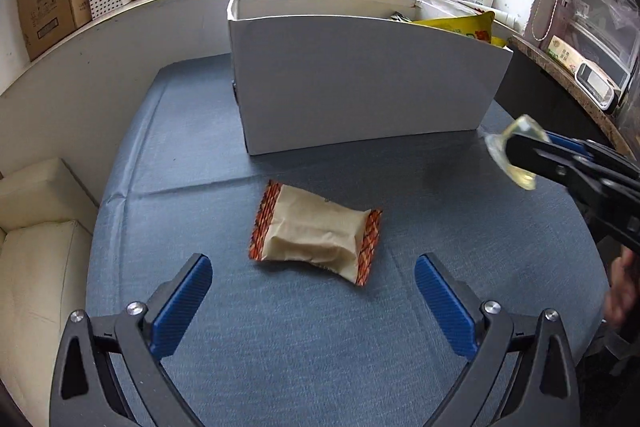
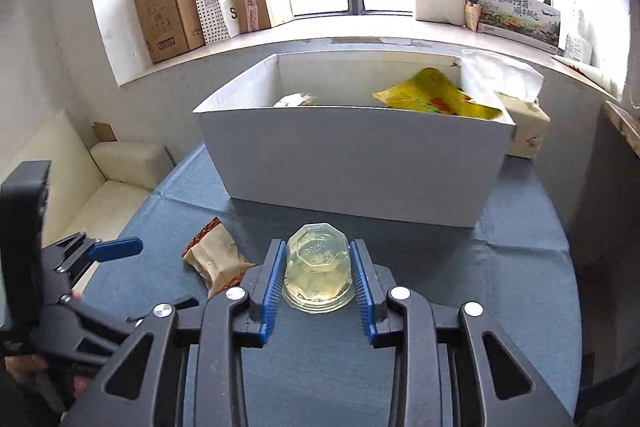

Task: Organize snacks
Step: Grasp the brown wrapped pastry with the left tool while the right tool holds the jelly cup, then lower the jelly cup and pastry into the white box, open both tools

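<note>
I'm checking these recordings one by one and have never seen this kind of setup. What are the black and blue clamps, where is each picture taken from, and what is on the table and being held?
There is no robot here. A person holds a hand-operated clamp in each hand, and each clamp carries a wide-angle camera looking forward along its two blue-padded fingers.

The left wrist view shows the left gripper open above a wrapped snack that lies on the blue tablecloth. The other clamp enters at the right edge of that view.

The right wrist view shows the right gripper shut on a clear jelly cup, turned so its bottom faces forward.

Behind both stands a white box that already contains a yellow bag and another packet. Judging by this, the snacks are probably being collected into that box.
</note>
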